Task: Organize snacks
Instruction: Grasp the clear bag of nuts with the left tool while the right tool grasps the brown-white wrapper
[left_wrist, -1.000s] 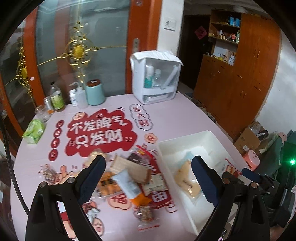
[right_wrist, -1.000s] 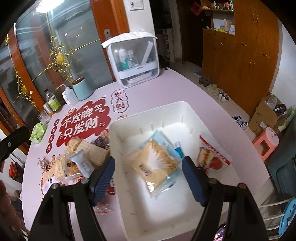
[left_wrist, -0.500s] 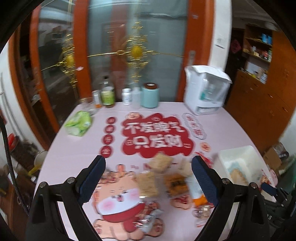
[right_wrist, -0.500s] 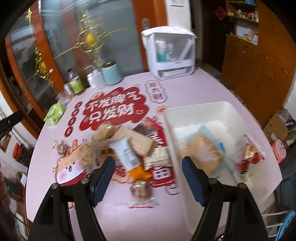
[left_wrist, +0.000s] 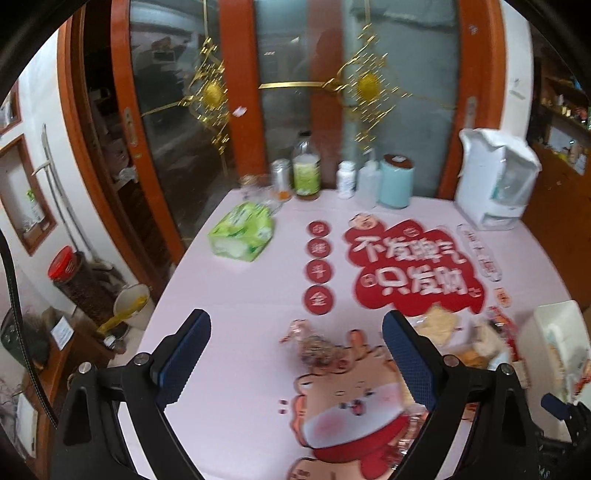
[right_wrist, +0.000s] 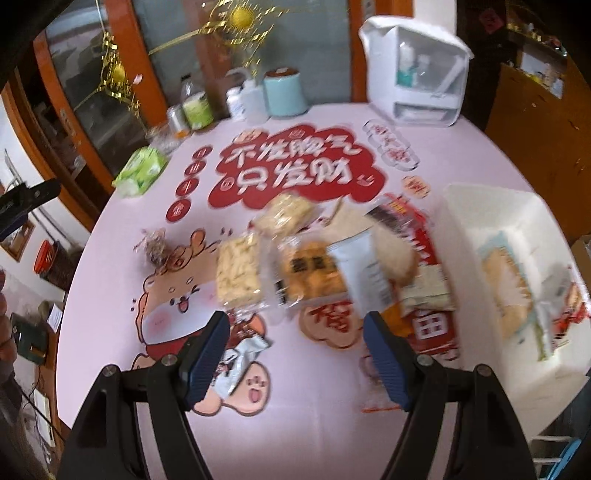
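Several snack packets lie in a loose pile (right_wrist: 314, 258) on the pink table, among them a pale cracker pack (right_wrist: 238, 275), an orange biscuit pack (right_wrist: 312, 275) and a white pouch (right_wrist: 364, 269). A white bin (right_wrist: 491, 206) at the right holds a few packets (right_wrist: 511, 284). My right gripper (right_wrist: 295, 354) is open and empty above the table's near edge, just short of the pile. My left gripper (left_wrist: 295, 354) is open and empty over a clear twisted wrapper (left_wrist: 321, 349) at the table's left side; the bin (left_wrist: 557, 325) shows at the right edge.
A green tissue pack (left_wrist: 242, 232), bottles (left_wrist: 306, 173), a teal canister (left_wrist: 397, 181) and a white dispenser box (left_wrist: 495, 181) stand along the far edge by glass doors. A silver wrapper (right_wrist: 236, 365) lies near the right gripper. The table drops off at left.
Both grippers have swung left, away from the bin. The right one moved from over the bin to the snack pile; the left now faces the table's left side. Both stayed open.
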